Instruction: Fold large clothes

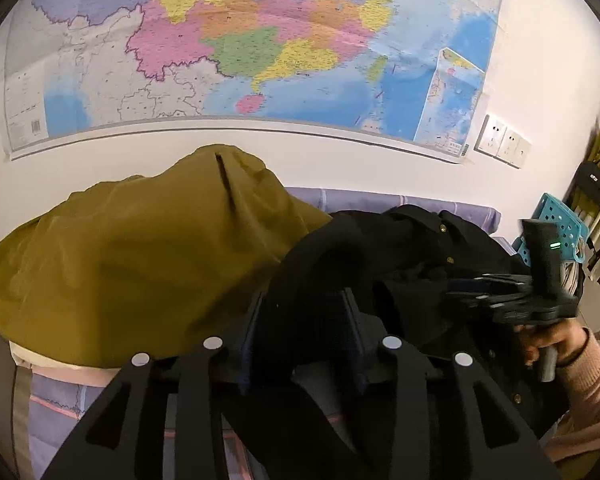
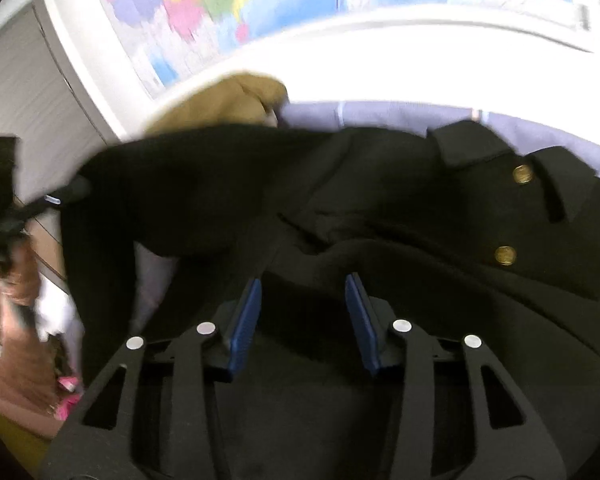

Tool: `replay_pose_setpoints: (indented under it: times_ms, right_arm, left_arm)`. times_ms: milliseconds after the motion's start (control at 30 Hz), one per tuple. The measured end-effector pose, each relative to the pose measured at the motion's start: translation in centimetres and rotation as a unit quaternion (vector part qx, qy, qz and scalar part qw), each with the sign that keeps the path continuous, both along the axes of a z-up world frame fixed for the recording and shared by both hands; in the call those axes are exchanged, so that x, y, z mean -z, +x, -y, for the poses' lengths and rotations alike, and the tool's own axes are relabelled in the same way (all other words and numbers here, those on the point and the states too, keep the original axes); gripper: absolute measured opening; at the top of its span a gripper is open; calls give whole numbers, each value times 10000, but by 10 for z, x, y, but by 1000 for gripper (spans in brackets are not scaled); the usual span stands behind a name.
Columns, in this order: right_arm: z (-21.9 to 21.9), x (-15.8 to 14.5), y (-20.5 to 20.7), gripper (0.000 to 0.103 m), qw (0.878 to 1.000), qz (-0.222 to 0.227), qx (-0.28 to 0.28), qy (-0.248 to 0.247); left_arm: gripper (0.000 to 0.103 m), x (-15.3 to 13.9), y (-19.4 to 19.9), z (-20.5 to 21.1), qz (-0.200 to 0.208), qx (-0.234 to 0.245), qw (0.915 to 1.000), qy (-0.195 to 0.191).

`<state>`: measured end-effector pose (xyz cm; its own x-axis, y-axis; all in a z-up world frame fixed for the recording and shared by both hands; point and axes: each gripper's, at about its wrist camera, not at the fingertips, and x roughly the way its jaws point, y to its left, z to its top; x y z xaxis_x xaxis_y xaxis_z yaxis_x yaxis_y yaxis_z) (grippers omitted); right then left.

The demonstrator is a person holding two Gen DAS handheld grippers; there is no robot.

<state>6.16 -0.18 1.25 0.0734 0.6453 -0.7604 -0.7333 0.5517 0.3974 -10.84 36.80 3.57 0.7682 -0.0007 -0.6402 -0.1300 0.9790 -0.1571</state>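
On the purple bed point(image 2: 380, 114) lies the black coat point(image 2: 380, 208), bunched up. My left gripper point(image 1: 306, 312) and right gripper point(image 2: 303, 292) hang spread above it, pinching nothing. I think I must grab an edge next and pull it flat.

My left-hand camera looks along its fingers, tilted down, close over the crumpled black brass-buttoned coat point(image 1: 412, 248), facing the coloured wall map point(image 1: 240, 44). My right-hand camera, blurred, looks down nearer that coat point(image 2: 380, 208), towards the same map point(image 2: 204, 4). Both share coat, map, and mustard-yellow cloth heap point(image 1: 132, 256).
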Motion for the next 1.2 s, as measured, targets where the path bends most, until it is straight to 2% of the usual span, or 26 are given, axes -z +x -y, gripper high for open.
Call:
replay_pose_setpoints:
  times_ms: [100, 133, 233, 300, 333, 400, 500, 533, 600, 633, 667, 700, 733, 867, 933, 1000, 1033, 1067, 1100, 1133, 1167, 1200]
  right_arm:
    - [-18, 23, 9, 50, 9991, -214, 66, -357]
    - [-15, 21, 9, 51, 9993, -202, 120, -297]
    - [-6, -2, -4, 57, 10000, -51, -52, 31]
    - [-6, -25, -29, 67, 9960, -175, -609, 634]
    - [-9, -31, -40, 71, 9926, -272, -859, 817]
    - [-26, -44, -78, 71, 9797, -373, -1564, 1195]
    - [-55, -49, -120, 81, 9613, -485, -2310, 1419]
    - [-67, -48, -135, 82, 9575, -377, -2479, 1425]
    - [-87, -40, -150, 74, 9589, -240, -2537, 1245]
    - [-98, -32, -152, 59, 9603, -327, -2505, 1182]
    - [-103, -26, -150, 39, 9608, -503, -2463, 1174]
    - [-108, -19, -144, 26, 9593, -801, -2416, 1220]
    - [-108, -19, -139, 1, 9567, -957, -2403, 1336]
    - [-68, -54, -110, 1, 9511, -979, -2180, 1956]
    - [-35, -79, -88, 1, 9507, -851, -1923, 2278]
    - [-13, -93, -71, 1, 9555, -604, -1662, 2359]
    - [-11, -92, -66, 5, 9623, -528, -1554, 2170]
    - [-12, -86, -65, 18, 9659, -488, -1522, 2037]
    - [-20, -77, -70, 33, 9690, -477, -1537, 1875]
    - [-26, -68, -77, 56, 9705, -483, -1573, 1760]
    - [-36, -57, -87, 63, 9703, -512, -1656, 1685]
    - [-47, -46, -96, 63, 9693, -626, -1736, 1625]
  left_arm:
    - [45, 1, -11, 0, -51, -113, 9997, 197]
    - [49, 2, -14, 0, -88, -140, 9995, 286]
    - [49, 9, -22, -3, -262, -174, 9986, 422]
    - [48, 14, -21, -5, -358, -130, 9986, 365]
    - [42, 16, -19, -5, -385, -115, 9986, 347]
    - [33, 18, -14, -3, -416, -48, 9988, 263]
    - [28, 15, -7, 5, -402, 100, 9990, 141]
    - [28, 13, -5, 10, -405, 172, 9989, 159]
    - [28, 8, -2, 21, -413, 329, 9984, 209]
    - [28, 7, 0, 26, -409, 398, 9981, 213]
    - [28, 5, 1, 30, -394, 467, 9979, 213]
    - [28, 3, 2, 34, -378, 521, 9977, 204]
    - [28, 0, 3, 38, -362, 615, 9973, 153]
    - [31, -14, 4, 48, -164, 840, 9963, 56]
    - [32, -25, 3, 49, 42, 995, 9949, -129]
    - [32, -31, 3, 53, 208, 1100, 9936, -134]
    - [32, -32, 4, 56, 247, 1099, 9936, -54]
    - [32, -32, 6, 57, 232, 1092, 9937, -46]
    - [32, -30, 8, 56, 197, 1076, 9939, -104]
    - [32, -28, 9, 54, 163, 1013, 9946, -125]
    - [32, -26, 9, 52, 101, 930, 9955, -131]
    - [32, -24, 9, 50, 46, 892, 9959, -143]
